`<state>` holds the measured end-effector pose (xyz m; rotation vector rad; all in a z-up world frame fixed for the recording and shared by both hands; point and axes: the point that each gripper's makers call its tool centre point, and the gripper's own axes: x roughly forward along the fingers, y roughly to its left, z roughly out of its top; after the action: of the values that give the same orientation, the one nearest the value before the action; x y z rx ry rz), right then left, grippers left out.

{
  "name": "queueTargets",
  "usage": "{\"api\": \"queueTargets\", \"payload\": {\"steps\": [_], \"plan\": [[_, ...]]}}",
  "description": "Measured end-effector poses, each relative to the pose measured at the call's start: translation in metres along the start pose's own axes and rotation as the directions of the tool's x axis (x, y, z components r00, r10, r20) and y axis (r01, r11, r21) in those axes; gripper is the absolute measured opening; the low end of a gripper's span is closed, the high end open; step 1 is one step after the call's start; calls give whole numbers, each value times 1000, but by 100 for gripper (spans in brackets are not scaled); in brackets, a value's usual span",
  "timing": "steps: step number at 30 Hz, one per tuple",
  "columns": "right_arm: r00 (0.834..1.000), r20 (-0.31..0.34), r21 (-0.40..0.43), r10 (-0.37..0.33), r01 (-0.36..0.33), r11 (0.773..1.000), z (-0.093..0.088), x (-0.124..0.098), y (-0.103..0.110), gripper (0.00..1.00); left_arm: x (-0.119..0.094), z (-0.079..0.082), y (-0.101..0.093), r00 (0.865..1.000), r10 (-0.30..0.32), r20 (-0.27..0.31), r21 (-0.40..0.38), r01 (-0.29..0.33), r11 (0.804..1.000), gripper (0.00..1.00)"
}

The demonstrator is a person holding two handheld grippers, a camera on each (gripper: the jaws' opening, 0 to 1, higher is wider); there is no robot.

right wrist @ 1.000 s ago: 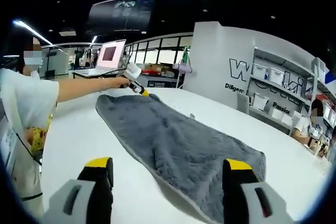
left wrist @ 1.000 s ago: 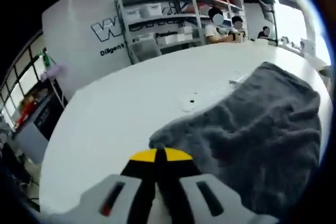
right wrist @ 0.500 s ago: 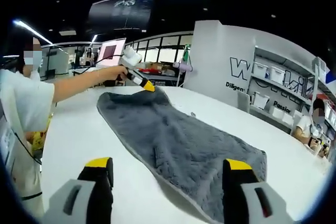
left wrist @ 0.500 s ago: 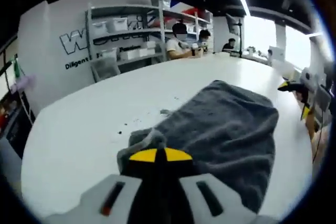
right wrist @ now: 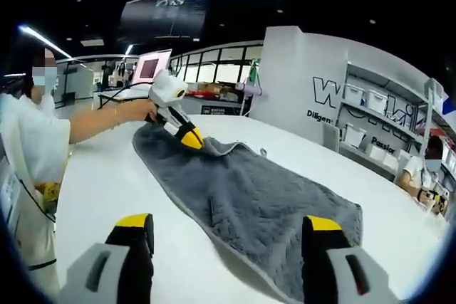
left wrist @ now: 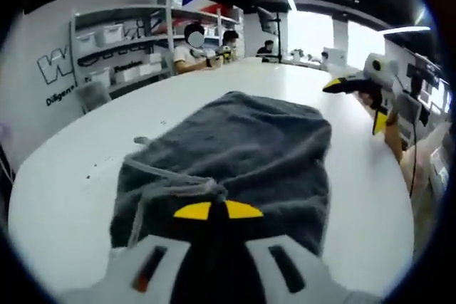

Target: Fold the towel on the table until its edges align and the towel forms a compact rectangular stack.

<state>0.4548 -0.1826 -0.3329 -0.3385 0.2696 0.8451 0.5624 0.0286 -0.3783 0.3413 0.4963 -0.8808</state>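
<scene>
One fluffy dark-grey towel (right wrist: 249,201) lay lengthwise on my white table (right wrist: 100,197), far corner lifted, pinched in my left gripper (left wrist: 218,209); right gripper (right wrist: 229,233) w/ jaws apart.

A broad, glossy white counter (right wrist: 107,176) with a rounded outline is seen in both the left gripper view and the right gripper view (left wrist: 64,176). A long grey plush terry towel (right wrist: 242,204) is laid flat along it in the right gripper view, with bare white surface left on either side. One short end of the towel (left wrist: 235,154) is doubled back over the rest in the left gripper view, its paler hemmed edge turned up in a loose fold. A few small dark specks (left wrist: 89,174) are scattered on the counter just beside the towel.
</scene>
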Motion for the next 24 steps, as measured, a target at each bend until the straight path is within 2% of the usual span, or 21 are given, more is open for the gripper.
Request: {"api": "queueTargets", "payload": {"steps": [6,12,16,18,20,24], "plan": [[1000,-9,-3,5,-5,1000,-2,1,2,89,10,-16,-7,999,-39,-27,-26,38,999,20],[1000,-12,0,4,-4,1000,-3,2,1,89,7,-17,-11,999,-31,-24,-4,31,1000,26],[1000,-16,1,2,-2,1000,-4,2,1,89,-4,-7,-14,1000,-20,12,18,20,1000,33],[1000,-19,1,1,-1,1000,-5,2,1,89,-13,-2,-13,1000,-16,21,20,16,1000,40],[1000,-21,0,1,-1,1000,-5,2,1,89,-21,5,-12,998,-4,57,0,4,1000,49],[1000,-24,0,3,-3,1000,-6,3,1,89,-46,17,-5,992,28,126,-33,-24,999,52]]}}
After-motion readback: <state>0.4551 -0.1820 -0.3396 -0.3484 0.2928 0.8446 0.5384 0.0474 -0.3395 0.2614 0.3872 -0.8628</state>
